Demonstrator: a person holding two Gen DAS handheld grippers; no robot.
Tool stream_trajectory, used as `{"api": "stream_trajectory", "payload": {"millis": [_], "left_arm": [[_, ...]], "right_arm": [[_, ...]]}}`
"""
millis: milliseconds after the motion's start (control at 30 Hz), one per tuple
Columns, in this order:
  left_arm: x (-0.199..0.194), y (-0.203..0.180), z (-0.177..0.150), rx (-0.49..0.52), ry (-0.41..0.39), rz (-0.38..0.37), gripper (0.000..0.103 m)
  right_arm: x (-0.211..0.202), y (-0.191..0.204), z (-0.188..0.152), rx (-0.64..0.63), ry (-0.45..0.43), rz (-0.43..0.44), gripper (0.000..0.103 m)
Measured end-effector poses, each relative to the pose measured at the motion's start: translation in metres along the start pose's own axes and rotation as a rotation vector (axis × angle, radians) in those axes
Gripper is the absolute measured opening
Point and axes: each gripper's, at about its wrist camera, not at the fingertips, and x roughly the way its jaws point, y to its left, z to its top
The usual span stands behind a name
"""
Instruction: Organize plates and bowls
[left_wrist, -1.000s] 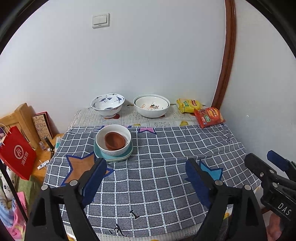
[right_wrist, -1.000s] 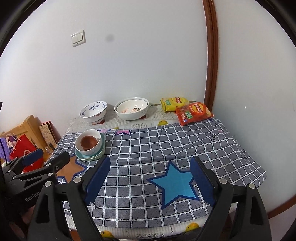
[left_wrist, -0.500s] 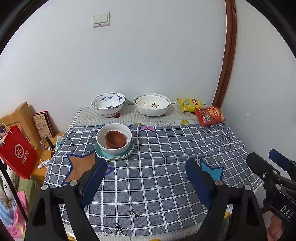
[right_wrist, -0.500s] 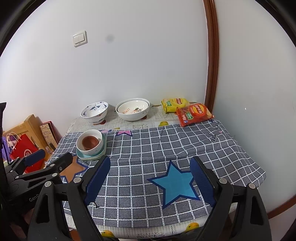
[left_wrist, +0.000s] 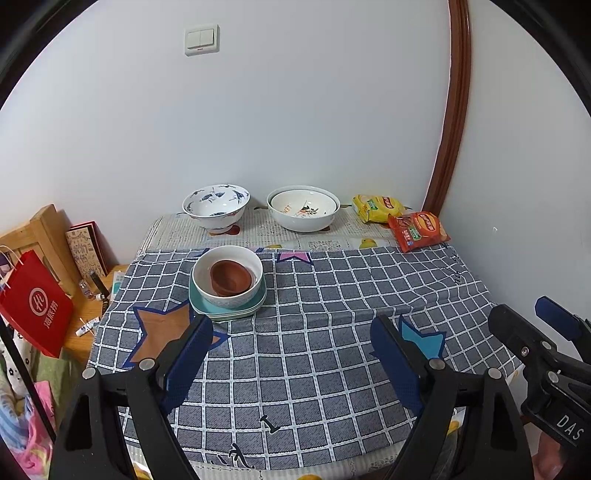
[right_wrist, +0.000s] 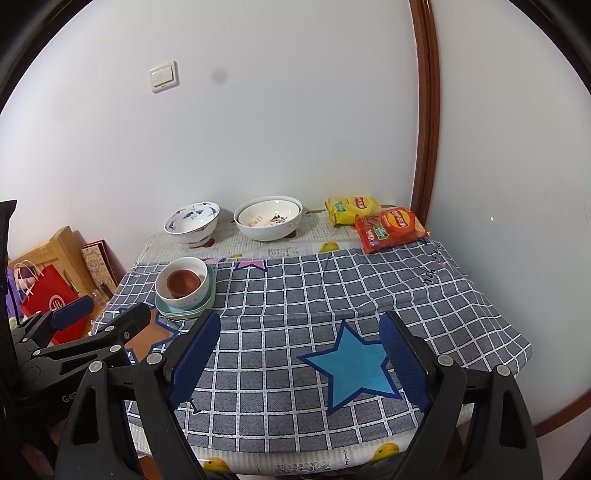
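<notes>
On the checked cloth at the table's left stands a stack: teal plates (left_wrist: 225, 308) (right_wrist: 184, 312), a white bowl (left_wrist: 207, 269) (right_wrist: 181, 266) on them, and a small brown bowl (left_wrist: 231, 277) (right_wrist: 183, 282) inside it. At the back near the wall sit a blue-patterned bowl (left_wrist: 216, 205) (right_wrist: 192, 221) and two nested white bowls (left_wrist: 303, 210) (right_wrist: 267, 219). My left gripper (left_wrist: 291, 349) hovers open over the table's near side, nothing between its fingers. My right gripper (right_wrist: 299, 345) is open too, above the blue star, empty.
A yellow snack bag (left_wrist: 376, 206) (right_wrist: 351, 208) and a red one (left_wrist: 419, 229) (right_wrist: 391, 229) lie at the back right corner. Left of the table are a red paper bag (left_wrist: 35, 302) (right_wrist: 51, 299) and a wooden rack (left_wrist: 40, 229). Walls close the back and right.
</notes>
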Motion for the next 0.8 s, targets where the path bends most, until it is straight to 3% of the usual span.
{"api": "stream_trajectory", "payload": {"millis": [800], "left_arm": [[-0.0013,-0.0003,-0.0007,-0.001,-0.001,-0.002,0.086]], "right_arm": [[-0.0040,0.0043,-0.0009,-0.007,-0.007,0.006,0.087]]}}
